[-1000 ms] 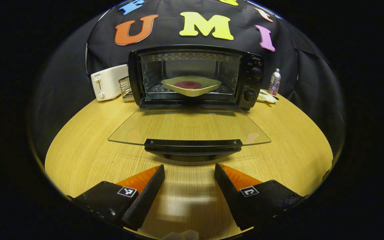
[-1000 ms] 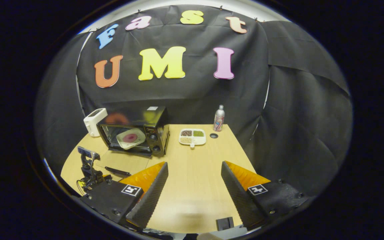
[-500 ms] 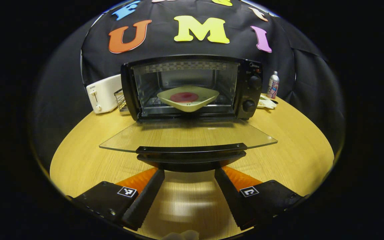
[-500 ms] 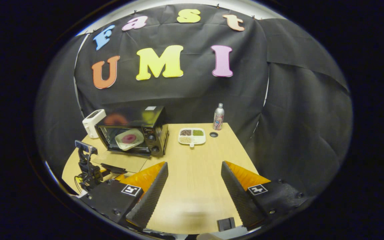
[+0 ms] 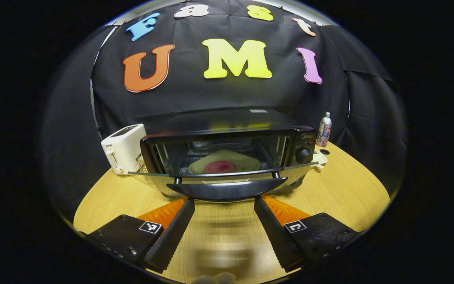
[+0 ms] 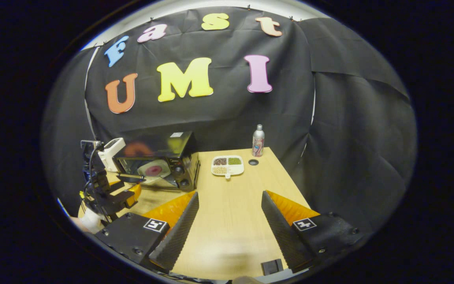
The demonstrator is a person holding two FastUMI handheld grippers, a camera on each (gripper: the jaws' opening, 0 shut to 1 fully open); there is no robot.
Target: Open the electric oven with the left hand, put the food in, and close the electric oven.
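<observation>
The black electric oven [image 5: 227, 132] stands at the back of the wooden table [image 5: 341, 189]. Its glass door [image 5: 154, 172] is tilted partway up, seen almost edge-on. Inside, a pale plate with red food [image 5: 224, 165] rests on the rack. My left gripper [image 5: 224, 203] is open, its fingertips just under the door's black handle [image 5: 227, 190], one on each side. In the right gripper view the oven [image 6: 172, 152] is at the left, with the left gripper [image 6: 130, 190] below its raised door. My right gripper [image 6: 230, 197] hangs open over the table with nothing between its fingers.
A white toaster [image 5: 122, 148] and a wire rack [image 5: 142, 167] stand left of the oven. To its right are a divided snack tray [image 6: 227, 165], a slim bottle [image 6: 258, 141] and a small dark cap [image 6: 253, 162]. A black block [image 6: 272, 266] lies at the table's front edge.
The left gripper has gone under the door handle and risen, swinging the door from flat to partway shut. The right gripper has barely moved.
</observation>
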